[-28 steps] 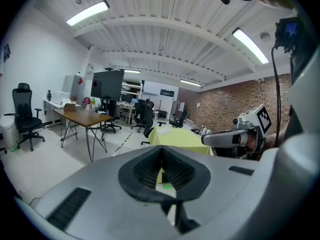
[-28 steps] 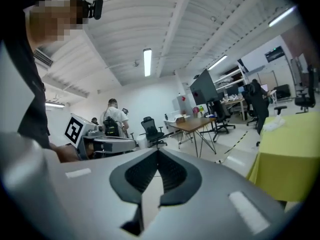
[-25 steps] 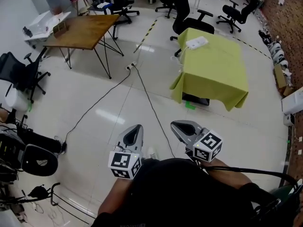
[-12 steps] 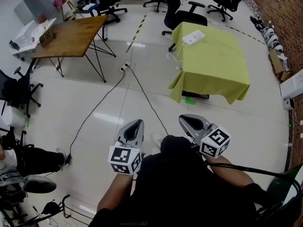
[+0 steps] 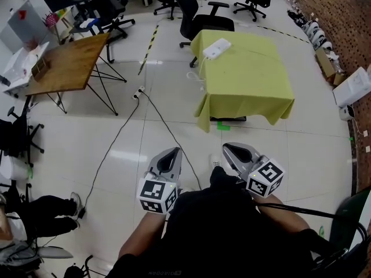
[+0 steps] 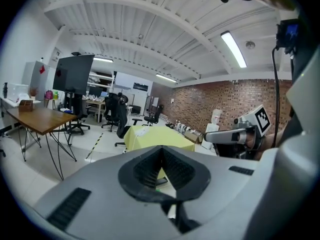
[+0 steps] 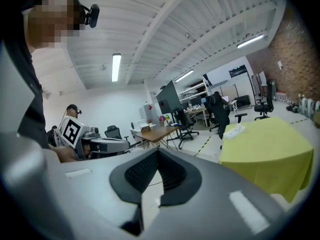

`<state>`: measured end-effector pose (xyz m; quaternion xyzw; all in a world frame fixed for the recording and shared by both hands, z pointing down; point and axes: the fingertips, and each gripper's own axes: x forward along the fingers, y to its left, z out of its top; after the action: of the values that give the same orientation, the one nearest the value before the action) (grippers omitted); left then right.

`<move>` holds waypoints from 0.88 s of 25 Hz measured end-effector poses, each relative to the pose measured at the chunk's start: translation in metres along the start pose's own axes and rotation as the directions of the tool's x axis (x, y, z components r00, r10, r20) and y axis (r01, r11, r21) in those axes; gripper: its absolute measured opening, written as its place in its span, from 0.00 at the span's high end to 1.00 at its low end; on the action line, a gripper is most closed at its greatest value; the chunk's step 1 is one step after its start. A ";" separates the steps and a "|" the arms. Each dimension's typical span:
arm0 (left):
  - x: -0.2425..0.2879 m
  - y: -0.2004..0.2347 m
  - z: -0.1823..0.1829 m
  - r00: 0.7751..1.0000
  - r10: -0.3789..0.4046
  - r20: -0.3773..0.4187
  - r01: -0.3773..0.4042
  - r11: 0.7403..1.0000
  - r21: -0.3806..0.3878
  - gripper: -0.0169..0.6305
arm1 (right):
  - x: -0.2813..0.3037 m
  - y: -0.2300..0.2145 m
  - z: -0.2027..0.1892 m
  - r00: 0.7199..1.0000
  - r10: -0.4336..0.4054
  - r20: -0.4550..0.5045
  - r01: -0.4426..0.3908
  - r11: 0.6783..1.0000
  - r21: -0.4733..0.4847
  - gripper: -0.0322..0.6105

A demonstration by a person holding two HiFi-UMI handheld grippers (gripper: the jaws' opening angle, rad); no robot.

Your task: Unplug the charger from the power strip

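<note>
We see a soft, matt yellow-green cloth table cover [image 5: 249, 80], a smooth white plastic power strip [image 5: 216, 48], a brown wooden tabletop with a dull finish [image 5: 66, 68], a glossy pale tiled floor [image 5: 278, 149] and a rough red brick wall [image 5: 342, 10].

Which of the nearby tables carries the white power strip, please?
The table draped in yellow-green cloth; the white power strip lies at its far-left corner. The brown wooden table lacks one.

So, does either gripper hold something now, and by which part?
Nothing is held: the left gripper and the right gripper both have their jaws closed together with nothing between them.
</note>
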<state>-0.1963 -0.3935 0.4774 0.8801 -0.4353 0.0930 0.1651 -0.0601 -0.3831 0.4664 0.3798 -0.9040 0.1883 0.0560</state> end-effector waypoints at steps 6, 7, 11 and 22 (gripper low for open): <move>0.063 -0.023 0.013 0.999 -0.029 -0.012 0.029 1.000 -0.002 0.96 | -0.017 -0.061 0.012 0.999 -0.028 0.028 0.028 0.999 0.019 0.95; 0.075 -0.029 0.018 0.999 -0.036 -0.011 0.036 0.999 0.002 0.96 | -0.021 -0.071 0.017 0.999 -0.029 0.034 0.029 1.000 0.013 0.95; 0.132 -0.051 0.031 0.999 -0.045 -0.009 0.045 0.999 0.024 0.96 | -0.038 -0.130 0.030 0.997 -0.047 0.063 0.046 0.999 0.005 0.95; 0.244 -0.117 0.053 0.999 -0.049 -0.022 0.050 0.997 0.051 0.96 | -0.073 -0.253 0.043 0.997 -0.023 0.070 0.019 0.999 0.048 0.95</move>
<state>0.0459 -0.5264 0.4783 0.8935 -0.4092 0.1093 0.1494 0.1723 -0.5130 0.4842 0.3969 -0.8967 0.1954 0.0171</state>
